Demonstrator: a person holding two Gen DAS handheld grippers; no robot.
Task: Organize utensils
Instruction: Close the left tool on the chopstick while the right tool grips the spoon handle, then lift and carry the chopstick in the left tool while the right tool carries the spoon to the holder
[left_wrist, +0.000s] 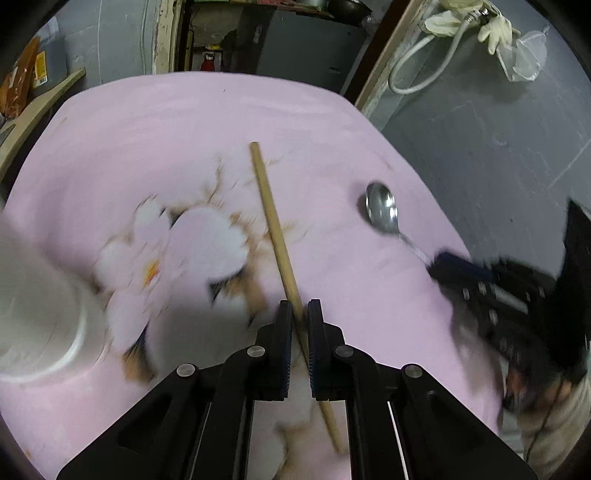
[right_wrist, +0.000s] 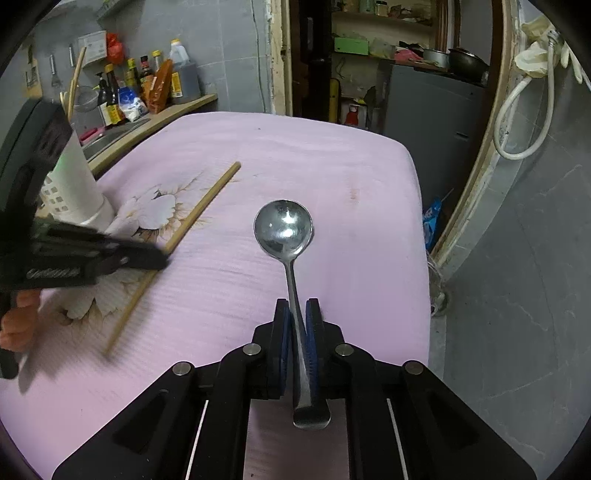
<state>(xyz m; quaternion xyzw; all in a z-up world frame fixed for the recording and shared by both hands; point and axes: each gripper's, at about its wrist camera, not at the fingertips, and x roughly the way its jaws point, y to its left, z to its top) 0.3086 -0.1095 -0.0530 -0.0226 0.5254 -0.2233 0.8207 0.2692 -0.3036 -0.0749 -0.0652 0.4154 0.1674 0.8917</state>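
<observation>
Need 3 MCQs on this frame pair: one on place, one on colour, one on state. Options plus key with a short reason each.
1. Where is the white utensil holder relative to the wooden chopstick, in the right wrist view?
A. to its left
B. to its right
C. on top of it

2. What colour is the tablecloth?
A. green
B. pink
C. blue

3. What is the right gripper doing?
A. open above the spoon
B. shut on the chopstick
C. shut on the spoon handle

Key: 1 A, the holder stands left of the chopstick. 2 B, pink cloth with a flower print. 3 C, the jaws press both sides of the spoon handle, while the left gripper clamps the chopstick.
</observation>
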